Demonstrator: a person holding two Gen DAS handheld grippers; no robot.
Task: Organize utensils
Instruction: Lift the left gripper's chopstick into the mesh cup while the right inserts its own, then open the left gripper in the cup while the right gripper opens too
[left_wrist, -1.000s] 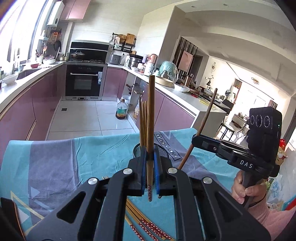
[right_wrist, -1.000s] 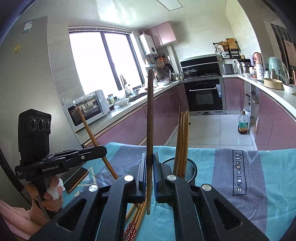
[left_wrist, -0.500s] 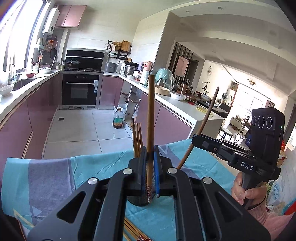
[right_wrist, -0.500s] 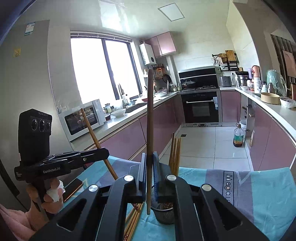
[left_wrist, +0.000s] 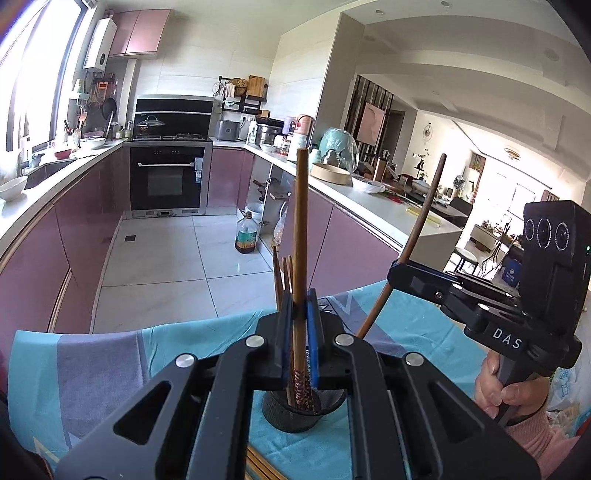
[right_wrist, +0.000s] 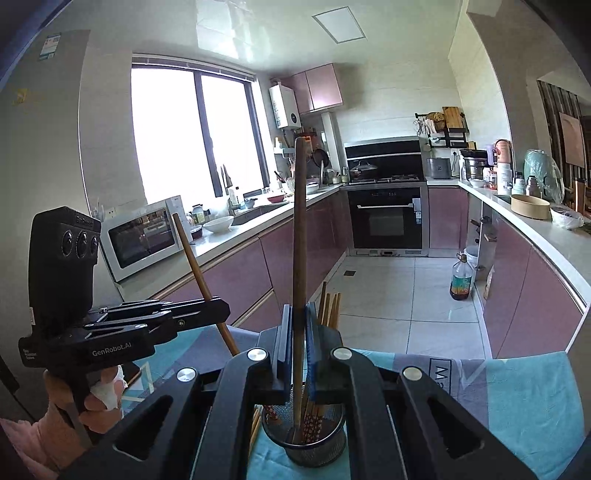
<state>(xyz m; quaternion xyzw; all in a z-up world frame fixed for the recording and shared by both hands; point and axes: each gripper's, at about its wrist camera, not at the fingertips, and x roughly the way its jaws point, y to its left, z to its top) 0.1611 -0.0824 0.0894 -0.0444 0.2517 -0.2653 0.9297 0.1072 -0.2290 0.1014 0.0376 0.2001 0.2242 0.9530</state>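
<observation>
My left gripper (left_wrist: 299, 325) is shut on an upright brown chopstick (left_wrist: 301, 221), whose patterned lower end hangs in the mouth of a black mesh holder (left_wrist: 280, 417). Several chopsticks (left_wrist: 282, 273) stand in that holder. My right gripper (right_wrist: 298, 332) is shut on a second brown chopstick (right_wrist: 300, 229), and its lower end dips into the same mesh holder (right_wrist: 317, 450). Each wrist view shows the other gripper from the side: the right gripper (left_wrist: 402, 273) with its chopstick (left_wrist: 424, 221) tilted, and the left gripper (right_wrist: 218, 310) with its chopstick (right_wrist: 192, 254) leaning.
A teal and grey cloth (left_wrist: 110, 362) covers the table, whose far edge drops to the kitchen floor. Loose chopsticks (right_wrist: 255, 422) lie on the cloth just left of the holder. A dark phone (right_wrist: 135, 371) lies at the left. A person's hands hold both gripper handles.
Both grippers have moved forward and up with their chopsticks. The mesh holder, earlier beyond the fingertips, now sits right beneath them, with the chopsticks' lower ends at its mouth.
</observation>
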